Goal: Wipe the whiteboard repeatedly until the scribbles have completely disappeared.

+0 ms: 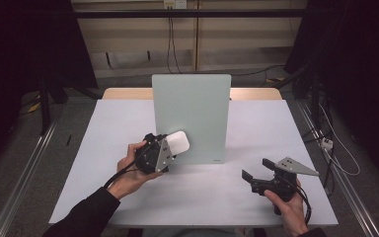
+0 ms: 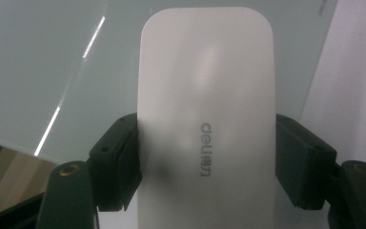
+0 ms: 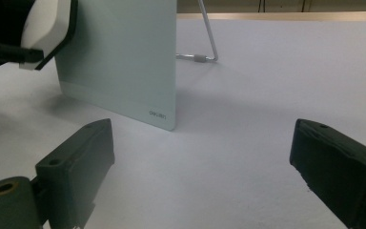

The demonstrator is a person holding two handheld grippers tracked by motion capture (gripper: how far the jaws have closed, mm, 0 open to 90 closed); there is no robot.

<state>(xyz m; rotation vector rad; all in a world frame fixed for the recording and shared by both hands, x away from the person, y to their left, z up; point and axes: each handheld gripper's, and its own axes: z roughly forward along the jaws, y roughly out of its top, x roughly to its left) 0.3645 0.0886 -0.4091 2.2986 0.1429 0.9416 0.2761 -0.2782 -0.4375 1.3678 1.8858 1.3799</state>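
A pale green glass board [image 1: 192,113] stands upright on the white table [image 1: 256,128], propped from behind by a wire stand [image 3: 207,38]. My left gripper [image 1: 170,146] is shut on a white board eraser [image 1: 179,143] and holds it against the board's lower left face. In the left gripper view the eraser [image 2: 205,95] is clamped by its long sides between the black jaws, with the board [image 2: 52,62] right behind it. My right gripper [image 1: 257,168] stands open and empty above the table at the front right, pointing towards the board [image 3: 119,62].
The table's wooden far edge [image 1: 128,93] shows behind the board. Metal floor rails [image 1: 24,168] run along both sides of the table. Cables hang down the back wall [image 1: 170,44], and a cable trails on the floor at the right [image 1: 335,148].
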